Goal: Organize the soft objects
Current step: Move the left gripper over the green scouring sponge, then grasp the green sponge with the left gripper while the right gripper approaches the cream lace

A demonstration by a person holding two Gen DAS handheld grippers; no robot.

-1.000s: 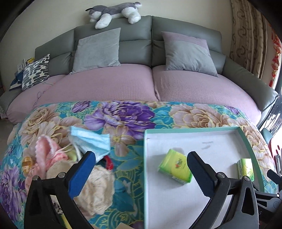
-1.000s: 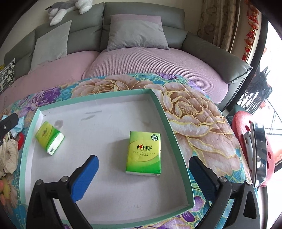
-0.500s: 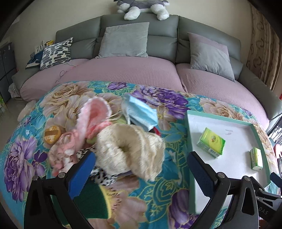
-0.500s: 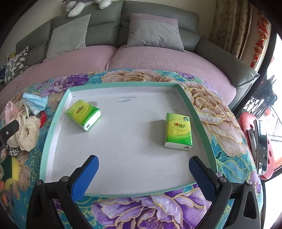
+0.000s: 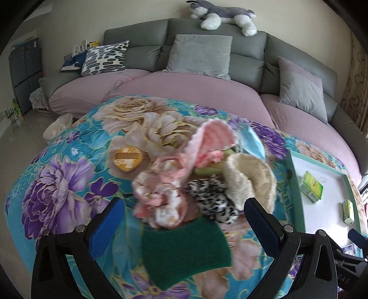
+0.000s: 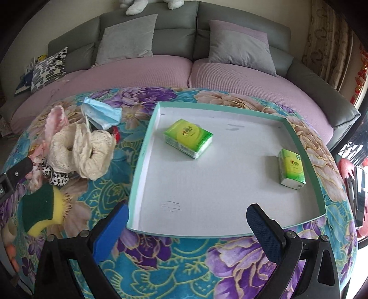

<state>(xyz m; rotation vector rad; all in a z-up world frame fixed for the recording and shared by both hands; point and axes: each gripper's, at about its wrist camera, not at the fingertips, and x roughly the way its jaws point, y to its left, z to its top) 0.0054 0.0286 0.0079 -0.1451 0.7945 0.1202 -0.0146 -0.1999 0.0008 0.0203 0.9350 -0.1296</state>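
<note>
A heap of soft things lies on the floral cloth: a green-topped sponge (image 5: 184, 248), a pink floral scrunchie (image 5: 158, 200), a leopard-print scrunchie (image 5: 211, 197), cream scrunchies (image 5: 250, 181), a pink cloth (image 5: 211, 138) and a blue face mask (image 5: 251, 142). My left gripper (image 5: 184, 220) hangs open just above the sponge and scrunchies, nothing between its pads. A white tray with a teal rim (image 6: 142, 151) holds two green tissue packs (image 6: 187, 138) (image 6: 291, 169). My right gripper (image 6: 188, 220) stands open over the tray's near edge, empty.
A yellow heart-shaped lid (image 5: 126, 158) lies left of the heap. A grey and pink sofa (image 5: 207, 92) with cushions and a plush dog (image 5: 223, 16) stands behind the table. A red stool (image 6: 352, 195) with a dark object sits at the right.
My left gripper has swung left from the tray to above the heap of soft things. The right gripper has drawn back toward the tray's near edge. Both stay open.
</note>
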